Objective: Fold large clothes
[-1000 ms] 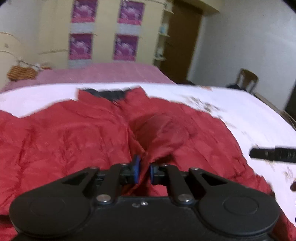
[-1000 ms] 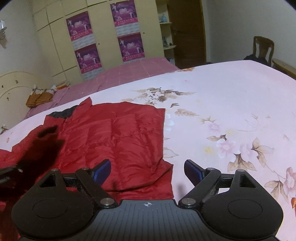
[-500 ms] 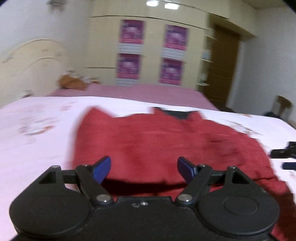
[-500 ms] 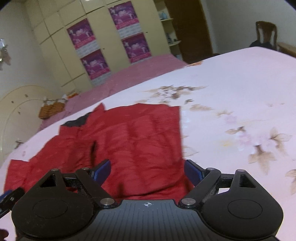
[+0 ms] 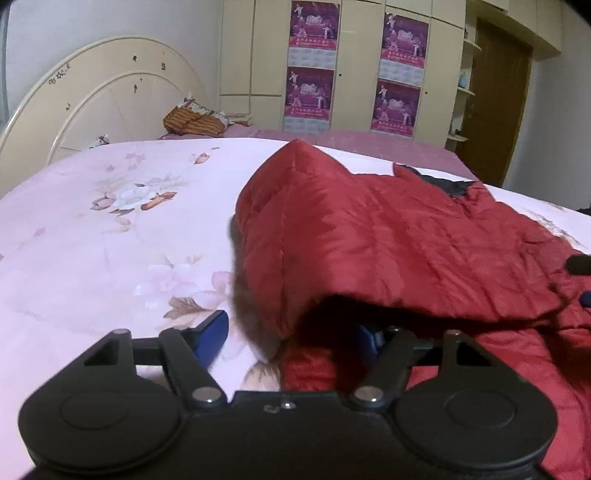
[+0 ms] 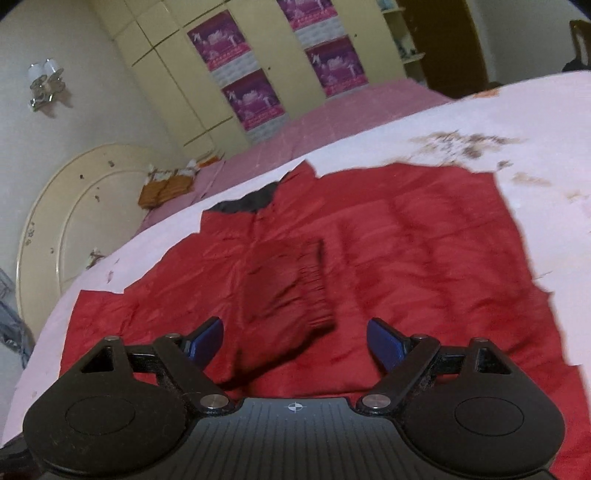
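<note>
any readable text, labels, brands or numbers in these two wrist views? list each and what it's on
None can be quoted.
Purple posters on the wardrobe doors: they carry printed lines and pale grids below the pictures, too small and blurred to read in either view.
Right gripper body: only a small crosshair mark, no lettering.
Left gripper body: no lettering visible.
Red jacket, floral bedspread: no label or print text visible.

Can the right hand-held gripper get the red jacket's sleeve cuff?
Probably yes. The right hand-held gripper is closing with the sleeve cuff lying just ahead atop the red jacket, nothing covering it; the pads aren't pressing it yet.
</note>
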### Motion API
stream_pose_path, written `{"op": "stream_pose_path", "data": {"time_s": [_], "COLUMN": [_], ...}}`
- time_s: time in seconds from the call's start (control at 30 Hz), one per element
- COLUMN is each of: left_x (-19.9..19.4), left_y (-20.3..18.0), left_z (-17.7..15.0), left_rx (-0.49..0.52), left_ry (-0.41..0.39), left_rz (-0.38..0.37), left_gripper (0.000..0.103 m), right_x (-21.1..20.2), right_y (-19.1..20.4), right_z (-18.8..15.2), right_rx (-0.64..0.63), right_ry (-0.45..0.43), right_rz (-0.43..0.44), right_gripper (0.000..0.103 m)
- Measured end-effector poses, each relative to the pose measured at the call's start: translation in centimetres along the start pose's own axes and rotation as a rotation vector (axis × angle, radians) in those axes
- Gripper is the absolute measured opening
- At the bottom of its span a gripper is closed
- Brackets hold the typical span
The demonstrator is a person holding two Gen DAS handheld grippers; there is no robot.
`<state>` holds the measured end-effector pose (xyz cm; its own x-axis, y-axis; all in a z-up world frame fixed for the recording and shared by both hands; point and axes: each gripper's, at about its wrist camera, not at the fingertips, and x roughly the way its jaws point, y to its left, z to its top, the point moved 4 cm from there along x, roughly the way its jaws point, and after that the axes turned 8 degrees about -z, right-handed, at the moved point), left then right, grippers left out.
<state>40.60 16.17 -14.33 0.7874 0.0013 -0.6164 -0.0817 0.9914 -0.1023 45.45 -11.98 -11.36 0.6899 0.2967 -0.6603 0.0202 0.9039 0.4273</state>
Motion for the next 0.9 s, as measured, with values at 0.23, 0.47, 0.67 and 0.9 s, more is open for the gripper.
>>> {"op": "stream_pose_path", "data": {"time_s": [0.23, 0.47, 0.67, 0.9], "left_x": [0.8, 1.3, 1.0, 0.9], "left_y": [1.1, 0.5, 0.7, 0.2], "left_z": [0.0, -0.3, -0.1, 0.5], "left_rx": [-0.005, 0.042, 0.047, 0.064], "left_ry": [0.0, 0.012, 0.007, -0.019], "left_rz": [0.005, -0.015, -0.022, -0.034], "left_gripper": [0.064, 0.054, 0.049, 0.049], "right_x": [1.2, -3.4, -3.3, -4.4], "right_y": [1.3, -2.9, -4.2, -4.2], "right_z": [1.3, 2.0, 0.5, 1.9], "right_rx": [-0.047, -0.048, -0.047, -0.024], "right_ry": [-0.02, -0.146, -0.109, -0.174], "right_rz": [-0.008, -0.146, -0.156, -0.176], "right_gripper": [0.013, 0.012, 0.012, 0.012]}}
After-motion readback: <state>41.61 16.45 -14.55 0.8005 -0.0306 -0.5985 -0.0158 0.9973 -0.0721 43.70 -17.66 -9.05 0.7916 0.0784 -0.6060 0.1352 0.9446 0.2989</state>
